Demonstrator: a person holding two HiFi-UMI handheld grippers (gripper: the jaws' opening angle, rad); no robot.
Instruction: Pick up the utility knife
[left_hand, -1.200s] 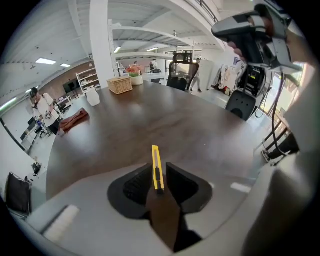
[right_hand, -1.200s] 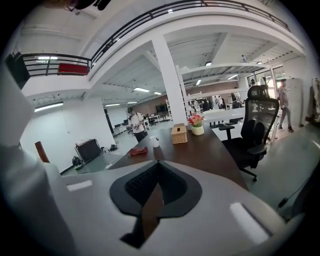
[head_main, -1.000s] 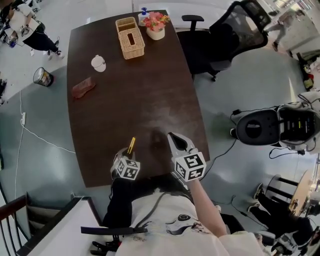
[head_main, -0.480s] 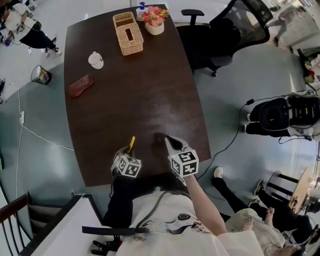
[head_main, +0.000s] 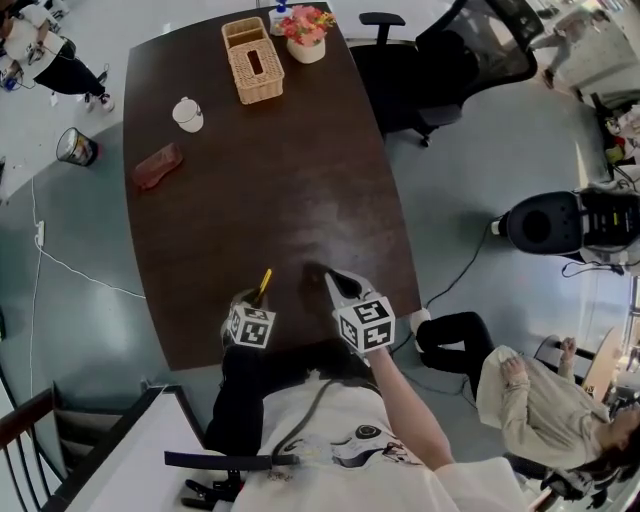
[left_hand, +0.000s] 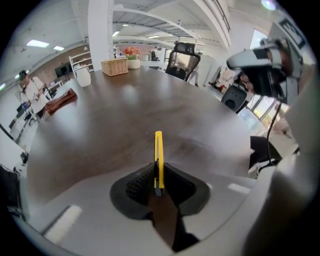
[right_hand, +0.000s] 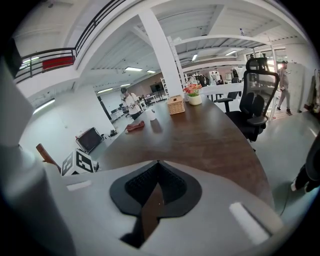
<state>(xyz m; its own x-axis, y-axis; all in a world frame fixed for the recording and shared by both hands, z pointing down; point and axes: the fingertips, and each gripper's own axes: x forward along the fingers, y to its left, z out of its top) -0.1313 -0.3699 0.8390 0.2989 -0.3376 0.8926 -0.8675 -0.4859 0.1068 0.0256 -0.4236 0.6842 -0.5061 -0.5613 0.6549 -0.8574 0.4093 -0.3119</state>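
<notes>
Utility knife (left_hand: 158, 156) – yellow, slim – clamped between the fingers (left_hand: 138, 184) of the left gripper (left_hand: 158, 169), its free end pointing forward over the near part of the dark desk (head_main: 300, 180). Whether it touches the desk top: cannot tell. Right gripper (right_hand: 156, 164) just beside it over the same near edge, fingers (right_hand: 172, 186) pressed together with nothing between. Far end of desk – wicker basket (head_main: 252, 60), flower pot (head_main: 305, 28), white cup (head_main: 187, 114), reddish cloth (head_main: 157, 165). Black office chair (head_main: 450, 60) at the far right corner.
</notes>
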